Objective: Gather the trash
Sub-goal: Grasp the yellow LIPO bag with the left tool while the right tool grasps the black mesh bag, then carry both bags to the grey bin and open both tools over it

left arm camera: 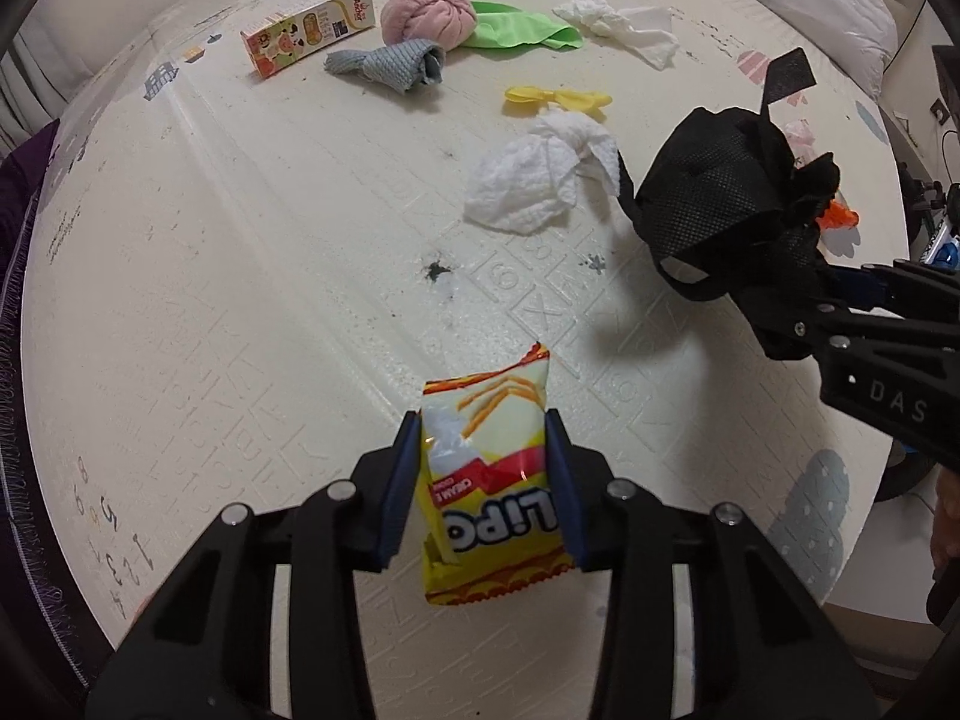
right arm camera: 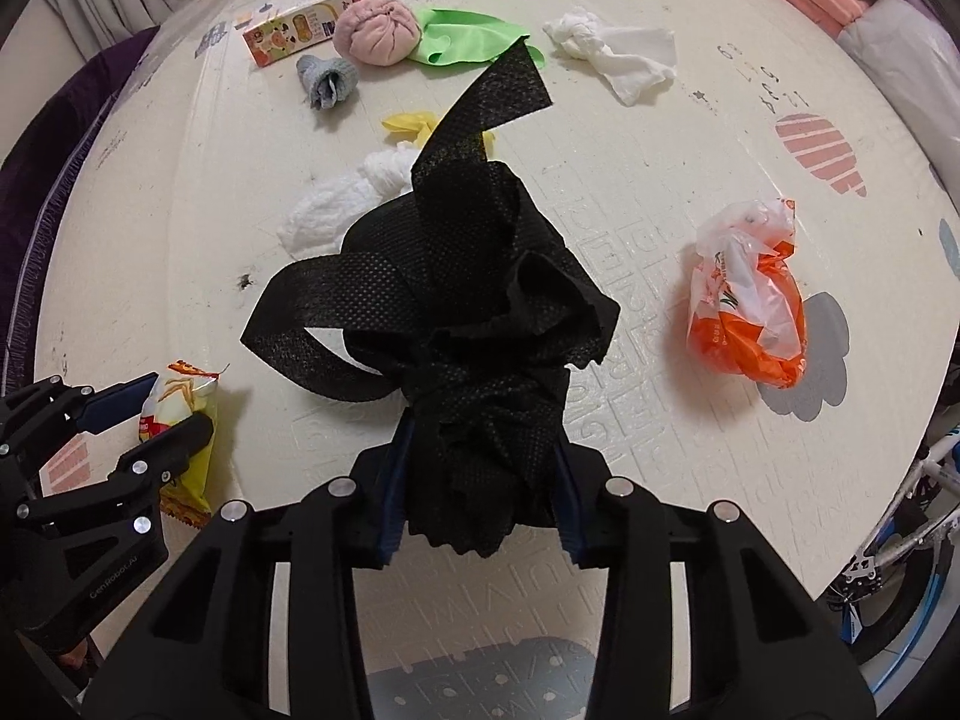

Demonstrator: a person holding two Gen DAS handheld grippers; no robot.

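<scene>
Left tongs [left arm camera: 486, 480] clamping snack packet [left arm camera: 489, 468], right tongs [right arm camera: 477, 480] black bag [right arm camera: 468, 330] — over cream (stained) mat [left arm camera: 240, 300].

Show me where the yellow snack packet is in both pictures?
Left wrist view: the yellow snack packet is bottom centre, pinched between the left tongs.
Right wrist view: the same packet is at the lower left edge, in those tongs.
Shared landmark: the pink cloth ball near the top of both.

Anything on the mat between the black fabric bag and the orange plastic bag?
Nothing. In the right wrist view, the mat is bare between the black fabric bag and the orange plastic bag, showing only its embossed letters.
</scene>
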